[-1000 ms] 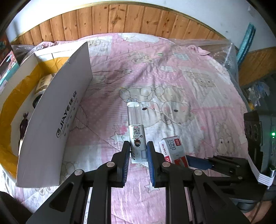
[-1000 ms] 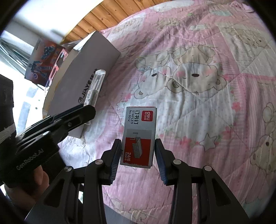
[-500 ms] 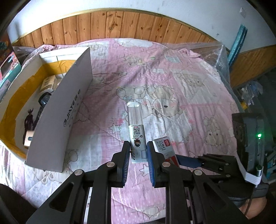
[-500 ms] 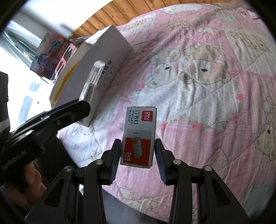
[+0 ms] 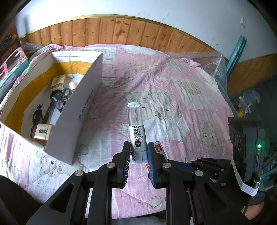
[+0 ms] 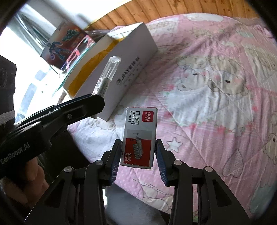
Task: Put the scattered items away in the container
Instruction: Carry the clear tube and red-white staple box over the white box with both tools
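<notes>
pink bear-print quilt [image 5: 181, 97] covers bed; wood-panelled wainscot [image 5: 121, 31] below white wall [image 5: 155, 10]; bright window [image 6: 26, 43] at left.

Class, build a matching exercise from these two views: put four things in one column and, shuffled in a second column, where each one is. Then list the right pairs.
Column 1
1. staple box
2. clear tube
3. dark figurine
4. cardboard box

Column 2
A. on the pink quilt
B. in the left gripper
C. in the right gripper
D. inside the cardboard box

Pairs: 1-C, 2-B, 3-D, 4-A
</notes>
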`<state>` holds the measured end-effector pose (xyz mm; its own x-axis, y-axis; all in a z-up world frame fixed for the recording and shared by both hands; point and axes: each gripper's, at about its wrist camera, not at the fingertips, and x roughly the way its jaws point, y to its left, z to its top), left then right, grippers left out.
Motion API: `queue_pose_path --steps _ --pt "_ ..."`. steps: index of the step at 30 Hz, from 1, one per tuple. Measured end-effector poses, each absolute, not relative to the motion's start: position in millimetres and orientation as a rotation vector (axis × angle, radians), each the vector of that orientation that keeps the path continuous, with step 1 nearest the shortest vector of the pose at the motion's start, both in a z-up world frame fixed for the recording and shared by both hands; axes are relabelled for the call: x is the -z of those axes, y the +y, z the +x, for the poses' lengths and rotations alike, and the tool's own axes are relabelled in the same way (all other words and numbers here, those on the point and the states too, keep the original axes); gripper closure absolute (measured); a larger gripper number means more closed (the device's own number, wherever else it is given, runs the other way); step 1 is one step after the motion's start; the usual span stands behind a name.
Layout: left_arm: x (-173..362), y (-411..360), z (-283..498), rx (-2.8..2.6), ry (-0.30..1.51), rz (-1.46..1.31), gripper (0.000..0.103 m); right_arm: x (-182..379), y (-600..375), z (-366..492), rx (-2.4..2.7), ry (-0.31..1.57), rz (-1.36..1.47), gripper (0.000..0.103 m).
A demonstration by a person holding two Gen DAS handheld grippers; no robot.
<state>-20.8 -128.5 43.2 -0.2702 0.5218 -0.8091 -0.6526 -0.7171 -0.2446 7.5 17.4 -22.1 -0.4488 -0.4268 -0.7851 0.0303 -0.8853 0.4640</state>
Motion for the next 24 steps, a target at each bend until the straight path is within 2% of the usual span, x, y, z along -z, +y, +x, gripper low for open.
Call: queue_pose_path --steps 24 --pt "-78 -221 -74 -2.159 -0.076 -1.187 0.082 -35 -44 -43 2.39 -0.375 1.387 0.062"
